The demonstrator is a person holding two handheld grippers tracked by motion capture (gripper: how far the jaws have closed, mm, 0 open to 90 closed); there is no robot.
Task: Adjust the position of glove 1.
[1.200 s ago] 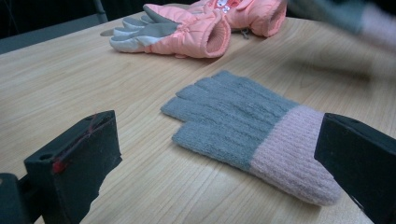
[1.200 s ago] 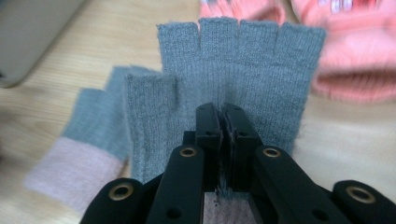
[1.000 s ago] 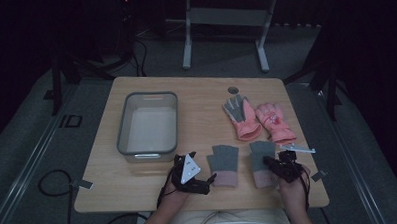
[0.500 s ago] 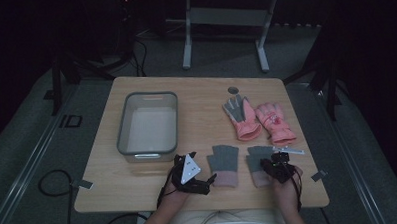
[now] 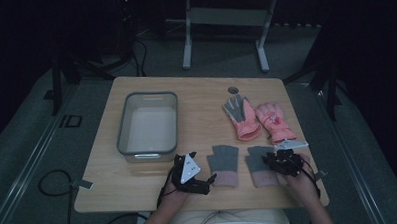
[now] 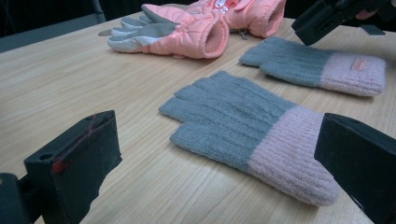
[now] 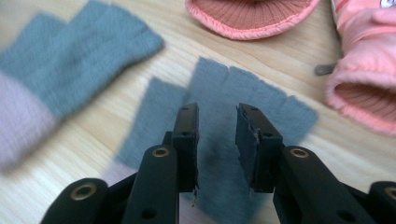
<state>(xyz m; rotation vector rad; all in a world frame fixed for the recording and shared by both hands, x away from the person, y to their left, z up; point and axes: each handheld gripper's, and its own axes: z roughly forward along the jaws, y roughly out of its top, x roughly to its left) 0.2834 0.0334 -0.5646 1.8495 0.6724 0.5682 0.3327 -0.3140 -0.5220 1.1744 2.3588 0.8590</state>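
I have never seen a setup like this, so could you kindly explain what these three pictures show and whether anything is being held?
A person sits at a wooden table with a handheld two-jaw tool in each hand. The high view looks down from above; the other two come from cameras riding on each tool. The left tool is wide open beside the left grey-and-pink knit glove, holding nothing. The right tool hangs over the right knit glove; its jaws have just been opening, with a gap between them and nothing gripped. Farther back lie two pink padded gloves and an empty clear bin.
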